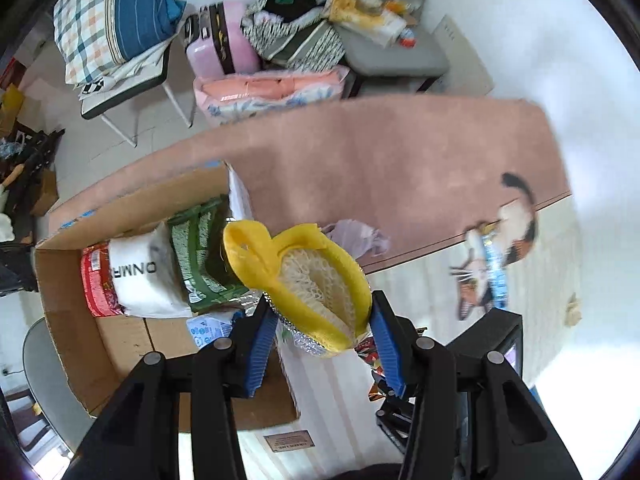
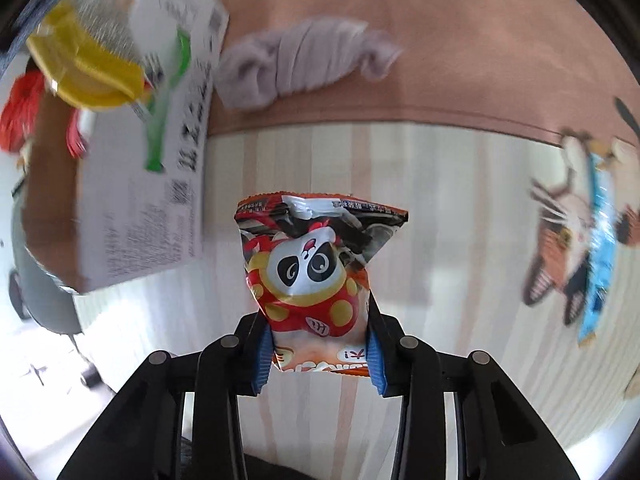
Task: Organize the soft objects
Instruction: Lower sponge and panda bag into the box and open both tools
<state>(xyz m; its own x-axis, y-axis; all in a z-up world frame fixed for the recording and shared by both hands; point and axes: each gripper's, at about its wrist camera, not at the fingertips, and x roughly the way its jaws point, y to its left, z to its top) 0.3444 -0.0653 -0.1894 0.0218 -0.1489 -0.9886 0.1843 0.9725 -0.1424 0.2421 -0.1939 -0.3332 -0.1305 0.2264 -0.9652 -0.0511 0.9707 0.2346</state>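
My left gripper [image 1: 322, 340] is shut on a yellow bath scrubber with a cream mesh face [image 1: 316, 280], held above the edge of an open cardboard box [image 1: 76, 344]. The box holds a red packet [image 1: 94, 284], a white soft pack [image 1: 140, 280] and a green pack [image 1: 200, 256]. My right gripper [image 2: 318, 352] is shut on a red panda snack bag [image 2: 316, 276], held above the striped mat. The yellow scrubber [image 2: 88, 76] also shows at the upper left of the right wrist view, over the box [image 2: 140, 200].
A lilac cloth [image 2: 296, 64] lies on the pink rug [image 1: 400, 152]. A blue packet [image 2: 600, 248] lies on a cat-print patch of mat [image 1: 492, 256] at the right. Chairs piled with bedding [image 1: 112, 24], a pink suitcase [image 1: 220, 40] and bags stand behind the rug.
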